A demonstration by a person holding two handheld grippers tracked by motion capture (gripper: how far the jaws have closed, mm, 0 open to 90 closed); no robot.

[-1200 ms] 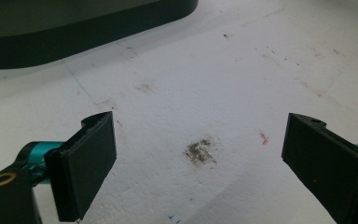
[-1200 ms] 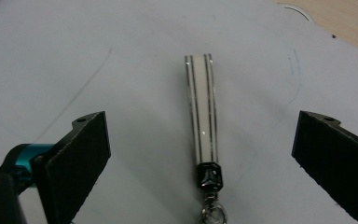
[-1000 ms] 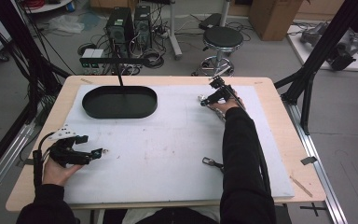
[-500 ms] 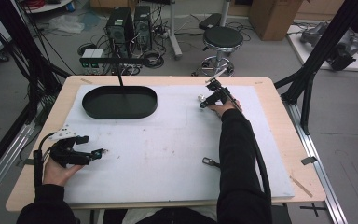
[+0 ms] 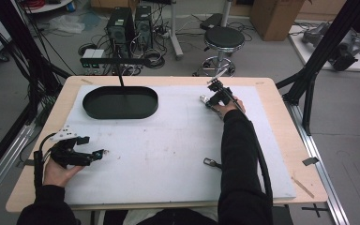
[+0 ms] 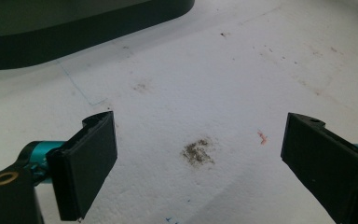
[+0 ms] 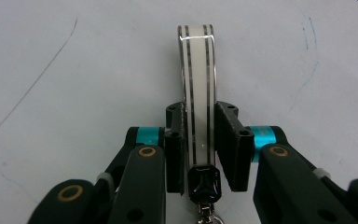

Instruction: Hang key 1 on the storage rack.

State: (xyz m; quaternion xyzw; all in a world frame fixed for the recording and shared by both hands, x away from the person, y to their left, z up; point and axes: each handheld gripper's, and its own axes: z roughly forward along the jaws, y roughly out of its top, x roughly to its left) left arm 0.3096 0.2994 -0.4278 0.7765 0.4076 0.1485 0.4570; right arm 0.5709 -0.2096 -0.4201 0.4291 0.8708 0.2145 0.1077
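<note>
Right gripper view: striped strap (image 7: 196, 93) runs lengthwise between closing jaws, clasp nearest.

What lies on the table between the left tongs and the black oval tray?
Nothing but bare white mat, as the high view shows, between the left tongs and the black oval tray.

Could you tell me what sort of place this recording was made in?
Probably a lab or workshop: a padded table inside a black frame, computer towers with tangled cables on the floor, and a stool.
</note>
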